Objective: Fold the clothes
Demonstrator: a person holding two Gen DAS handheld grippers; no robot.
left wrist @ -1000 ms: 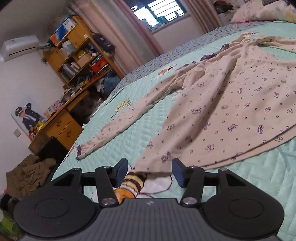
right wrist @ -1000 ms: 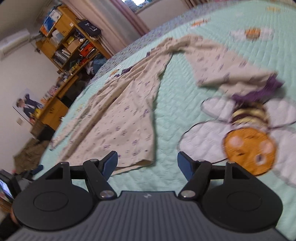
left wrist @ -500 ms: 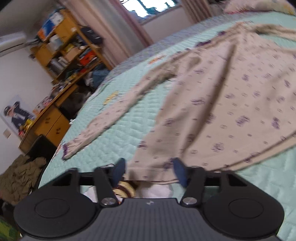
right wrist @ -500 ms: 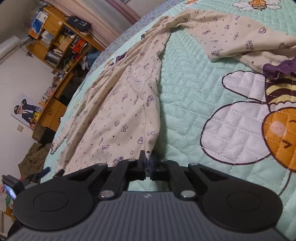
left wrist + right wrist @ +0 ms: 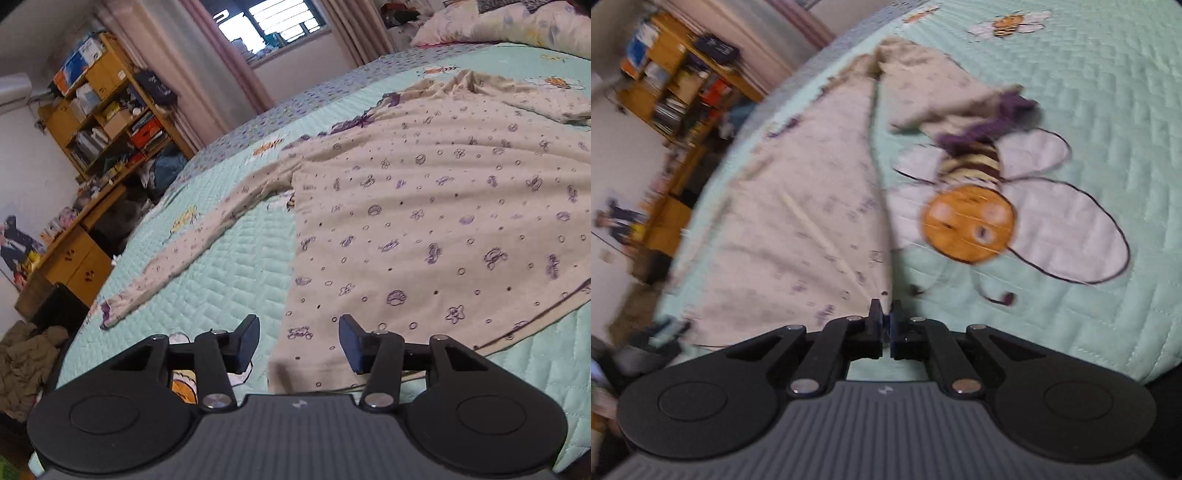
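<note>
Jaws on the right gripper are clenched on the hem corner of the nightshirt spread flat on the bed, while the left gripper, gaping astride the opposite corner, should probably bite squarely before both lift together.

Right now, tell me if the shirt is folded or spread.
Spread. The shirt lies flat on the bed, its sleeve stretched out sideways, no fold in the body.

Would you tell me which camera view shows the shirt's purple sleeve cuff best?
The left wrist view: the purple cuff lies sharp and flat at the outstretched sleeve's end. The right wrist view shows only the other sleeve's cuff, blurred and bunched.
</note>
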